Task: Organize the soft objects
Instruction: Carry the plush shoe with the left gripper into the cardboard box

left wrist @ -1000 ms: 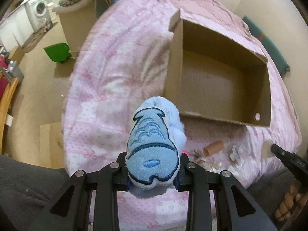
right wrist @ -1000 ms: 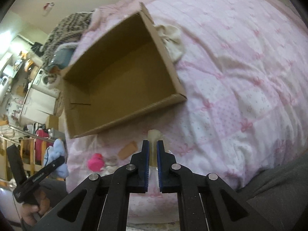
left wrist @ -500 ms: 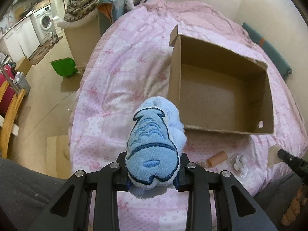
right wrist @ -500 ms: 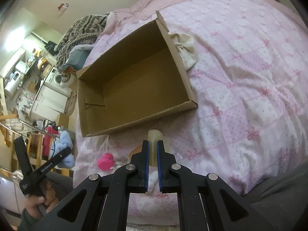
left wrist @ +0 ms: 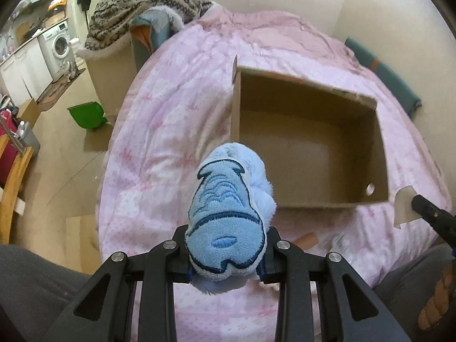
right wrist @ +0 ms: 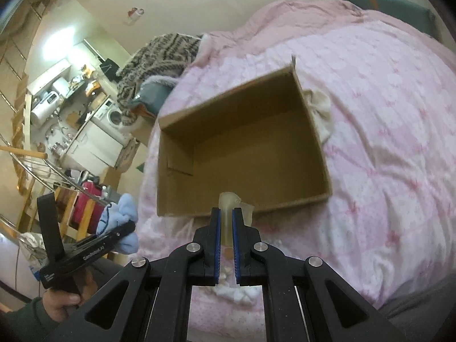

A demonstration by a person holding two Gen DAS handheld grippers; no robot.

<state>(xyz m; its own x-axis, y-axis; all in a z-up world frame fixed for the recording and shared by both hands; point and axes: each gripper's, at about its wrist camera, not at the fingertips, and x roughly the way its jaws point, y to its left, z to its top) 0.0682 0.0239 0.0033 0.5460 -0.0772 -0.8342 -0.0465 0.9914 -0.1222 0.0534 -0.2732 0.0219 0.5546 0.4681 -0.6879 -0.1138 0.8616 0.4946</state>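
Observation:
My left gripper (left wrist: 225, 256) is shut on a light blue plush toy (left wrist: 225, 213) and holds it above the pink bedspread (left wrist: 171, 131), left of an open cardboard box (left wrist: 307, 148). The box holds nothing. In the right wrist view my right gripper (right wrist: 226, 228) is shut on a small pale, translucent soft piece (right wrist: 228, 208), just in front of the near wall of the box (right wrist: 250, 148). The left gripper (right wrist: 85, 248) with the blue plush (right wrist: 119, 219) shows at the lower left there. The right gripper's tip (left wrist: 430, 213) with the pale piece (left wrist: 404, 205) shows at the right edge.
A cream cloth (right wrist: 320, 111) lies against the box's right wall. A brown tube (left wrist: 307, 239) and white scraps (right wrist: 236, 293) lie on the bed's near edge. A patterned blanket heap (left wrist: 148, 5), green dustpan (left wrist: 88, 115) and wooden chair (left wrist: 14, 182) stand on the left.
Both grippers have risen with their loads, so the box and bed look smaller and farther below. The pink item near the bed's edge has left the right wrist view.

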